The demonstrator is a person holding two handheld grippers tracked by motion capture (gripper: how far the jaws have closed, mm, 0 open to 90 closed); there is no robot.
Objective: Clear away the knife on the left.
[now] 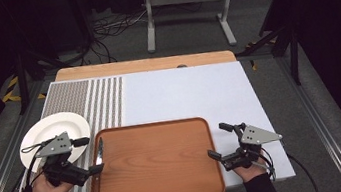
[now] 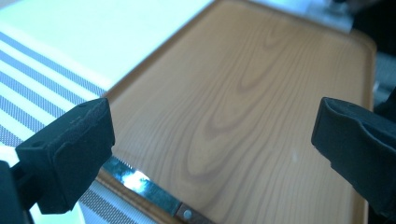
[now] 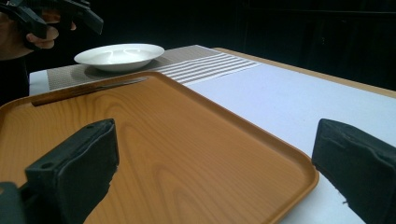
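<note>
A white plate (image 1: 53,132) rests on the striped placemat (image 1: 89,100), left of the table's pale cloth (image 1: 183,94)

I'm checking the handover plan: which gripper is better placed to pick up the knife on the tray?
Left, probably. The left gripper is open right beside the knife, which lies along the left edge of the tray. The right gripper, also open, sits at the tray's opposite edge.

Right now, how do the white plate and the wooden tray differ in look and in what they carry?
The plate is round, white and bare; the tray is rectangular, wood-grained, larger, and carries a knife along its left edge. The plate sits on the striped mat; the tray lies between the open left gripper and right gripper. Both lie flat.
</note>
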